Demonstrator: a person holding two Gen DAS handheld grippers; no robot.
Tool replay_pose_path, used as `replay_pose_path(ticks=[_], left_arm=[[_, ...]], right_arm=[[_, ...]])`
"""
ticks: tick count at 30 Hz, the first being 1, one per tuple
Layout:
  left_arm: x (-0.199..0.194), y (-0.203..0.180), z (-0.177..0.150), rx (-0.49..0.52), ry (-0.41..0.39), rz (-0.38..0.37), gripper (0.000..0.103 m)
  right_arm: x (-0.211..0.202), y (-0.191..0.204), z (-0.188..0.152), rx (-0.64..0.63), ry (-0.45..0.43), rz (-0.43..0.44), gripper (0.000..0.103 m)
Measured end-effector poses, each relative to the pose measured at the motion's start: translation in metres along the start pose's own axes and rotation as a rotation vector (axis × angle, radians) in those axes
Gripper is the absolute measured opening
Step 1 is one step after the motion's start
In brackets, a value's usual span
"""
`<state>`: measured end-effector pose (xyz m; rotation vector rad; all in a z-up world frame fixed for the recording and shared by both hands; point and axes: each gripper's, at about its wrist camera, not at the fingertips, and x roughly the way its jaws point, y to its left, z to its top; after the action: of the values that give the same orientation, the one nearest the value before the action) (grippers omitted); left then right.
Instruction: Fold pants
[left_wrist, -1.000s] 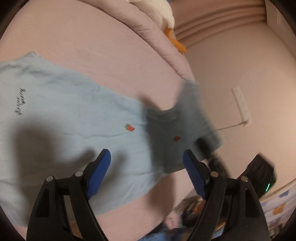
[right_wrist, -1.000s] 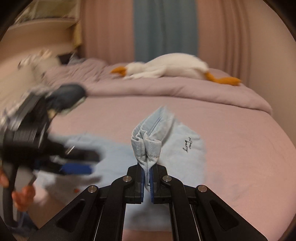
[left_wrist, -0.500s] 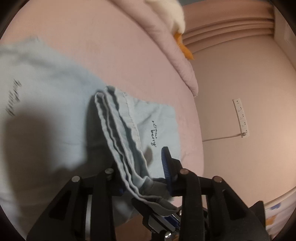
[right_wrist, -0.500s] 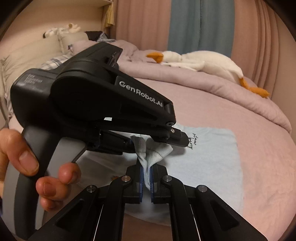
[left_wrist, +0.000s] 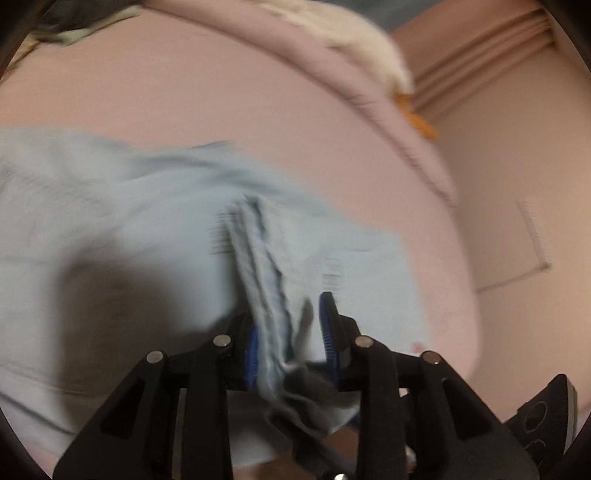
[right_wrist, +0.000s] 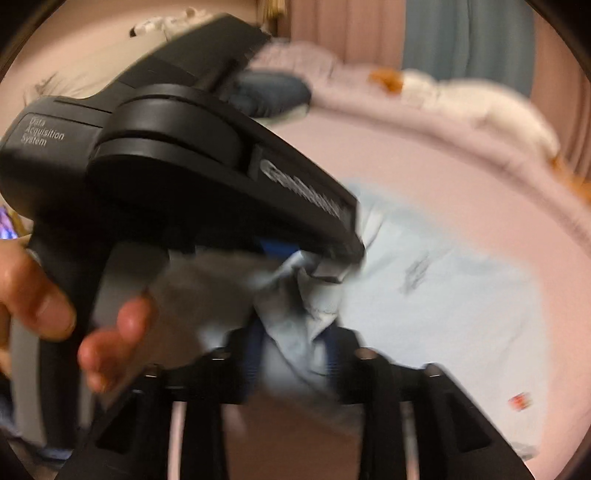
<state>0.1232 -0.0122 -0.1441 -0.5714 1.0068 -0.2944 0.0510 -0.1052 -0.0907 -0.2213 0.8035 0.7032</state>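
Bed (left_wrist: 258, 110): pink sheet, rumpled duvet at far edge
Curtains (right_wrist: 461, 33): pink and blue, behind bed
Wall (left_wrist: 517, 166): pink, beside bed

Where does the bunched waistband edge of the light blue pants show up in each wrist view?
Left wrist: the bunched waistband edge runs from picture centre down between the fingers of the left claw.
Right wrist: lower centre, rising from the right claw up to the tip of the other claw.
Shared landmark: the white plush goose lies at the far edge of the pink bed in both views.
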Motion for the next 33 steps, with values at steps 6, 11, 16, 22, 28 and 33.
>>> replay_pose_path(ticks=[6,11,16,22,28,33], left_arm=[[-0.021,0.027,0.007,-0.018,-0.059,0.074,0.04],[-0.032,0.0,0.012,0.033,-0.093,0.016,0.04],[-0.003,-0.047,0.002,0.141,-0.009,-0.065,0.039],[0.031,-0.056,-0.017,0.235,0.056,0.073,0.021],[0.01,-0.013,-0.023,0.18,0.028,0.127,0.002],[0.009,-0.014,-0.027,0.169,0.024,0.122,0.002]], right_arm=[[-0.038,-0.029,0.0,0.094,-0.068,0.127,0.04],[-0.068,-0.089,-0.009,0.285,-0.135,0.014,0.04],[-0.064,-0.123,-0.031,0.428,-0.075,-0.096,0.034],[-0.045,-0.129,-0.042,0.424,0.01,-0.144,0.033],[-0.05,-0.112,-0.022,0.301,0.03,-0.22,0.032],[-0.021,-0.085,0.025,0.197,-0.013,-0.023,0.028]])
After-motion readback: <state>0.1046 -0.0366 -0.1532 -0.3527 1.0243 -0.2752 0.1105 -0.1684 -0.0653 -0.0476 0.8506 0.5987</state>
